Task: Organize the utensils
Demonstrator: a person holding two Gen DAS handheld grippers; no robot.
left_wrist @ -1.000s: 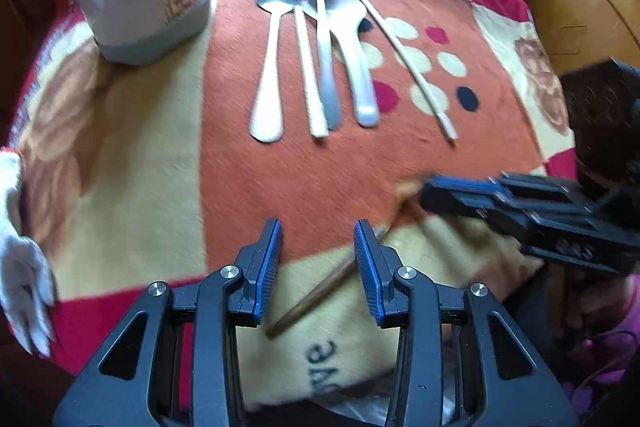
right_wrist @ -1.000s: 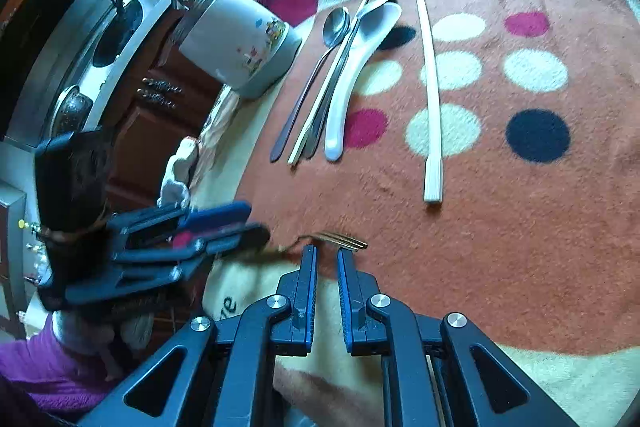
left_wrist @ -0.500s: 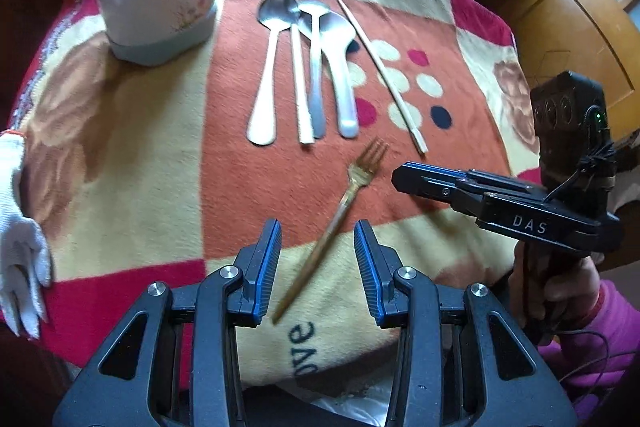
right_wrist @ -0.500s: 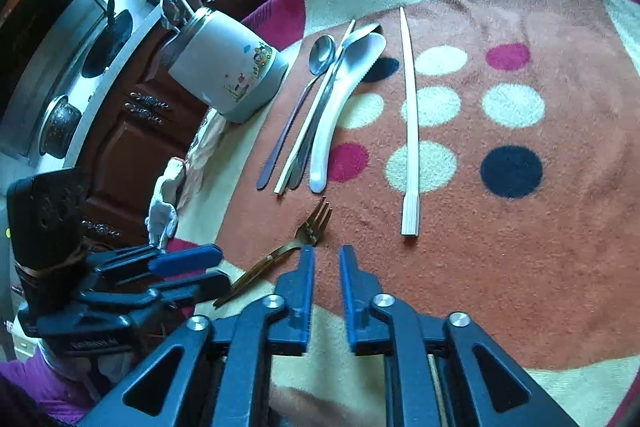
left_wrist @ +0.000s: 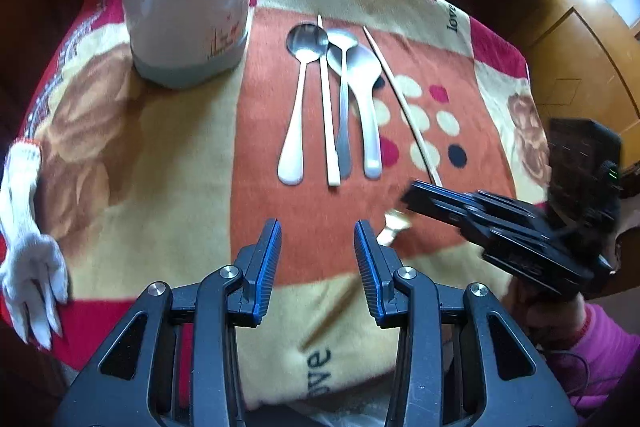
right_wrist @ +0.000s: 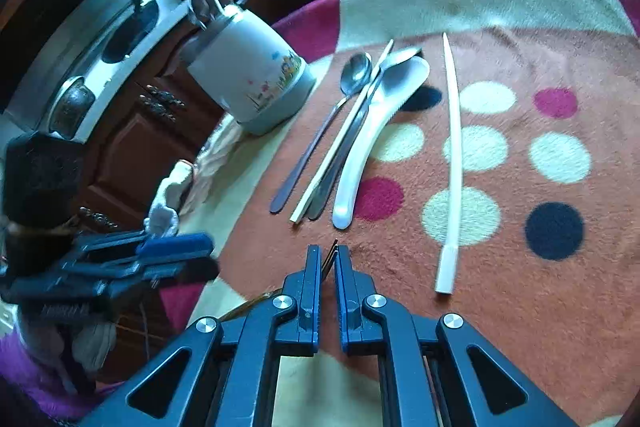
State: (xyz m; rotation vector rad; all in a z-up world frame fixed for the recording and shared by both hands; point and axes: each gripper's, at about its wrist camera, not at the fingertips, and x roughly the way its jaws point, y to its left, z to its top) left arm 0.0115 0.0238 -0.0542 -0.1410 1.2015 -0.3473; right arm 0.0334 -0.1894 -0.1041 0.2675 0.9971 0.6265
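Gold fork pinched at its tines on the blanket

The slim, gold-toned fork [right_wrist: 330, 259] lies on the orange patch, tines between the right gripper [right_wrist: 328, 259], whose jaws have just closed on it; the left gripper [left_wrist: 317, 251] hangs wide and empty near the handle.

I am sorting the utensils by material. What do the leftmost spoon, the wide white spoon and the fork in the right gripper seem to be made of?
The leftmost spoon looks like polished steel: its bowl mirrors the light. The wide white spoon seems glazed ceramic or melamine: opaque, glossy, thick; which one I cannot tell. The fork held in the right gripper looks like gold-coloured metal, though it is blurred.
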